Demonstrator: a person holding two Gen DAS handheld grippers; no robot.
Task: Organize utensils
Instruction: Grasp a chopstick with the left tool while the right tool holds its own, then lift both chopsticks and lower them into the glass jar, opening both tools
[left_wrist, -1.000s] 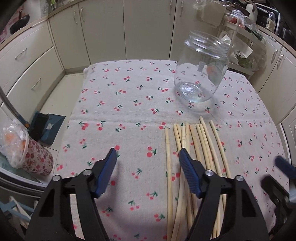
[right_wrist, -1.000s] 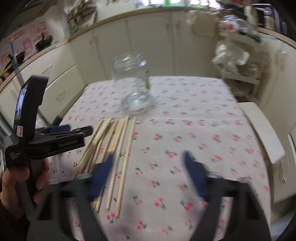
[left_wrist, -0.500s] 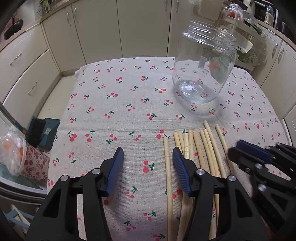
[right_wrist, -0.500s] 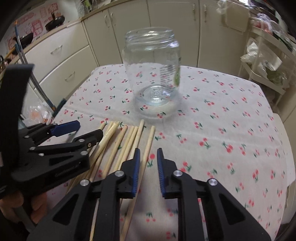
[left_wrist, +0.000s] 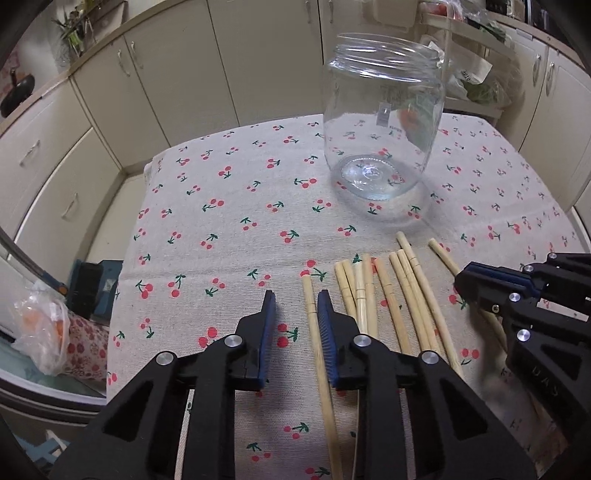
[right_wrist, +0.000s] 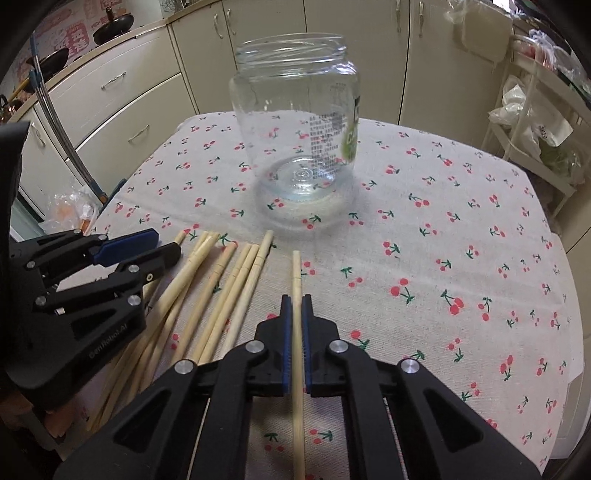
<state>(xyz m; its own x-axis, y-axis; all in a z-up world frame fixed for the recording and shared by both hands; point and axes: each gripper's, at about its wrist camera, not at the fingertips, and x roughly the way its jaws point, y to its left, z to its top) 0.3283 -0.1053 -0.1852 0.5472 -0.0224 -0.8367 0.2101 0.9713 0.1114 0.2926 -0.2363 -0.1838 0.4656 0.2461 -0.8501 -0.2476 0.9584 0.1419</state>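
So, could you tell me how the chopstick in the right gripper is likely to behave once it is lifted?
The chopstick looks straight and wooden, so probably stiff and light. It is long and the right gripper pinches one short stretch, so it may pivot.

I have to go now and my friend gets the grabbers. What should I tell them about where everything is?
Right gripper: shut on one pale bamboo chopstick, the rightmost of the lot, still lying on the cherry-print tablecloth.
Left gripper: its jaws have just been closing around the leftmost chopstick; a gap still shows, so no grip yet.
The other loose chopsticks lie side by side between the two grippers.
The clear glass jar stands upright behind them, empty.
Done: nothing in the jar.
Left: probably lift each chopstick into the jar.
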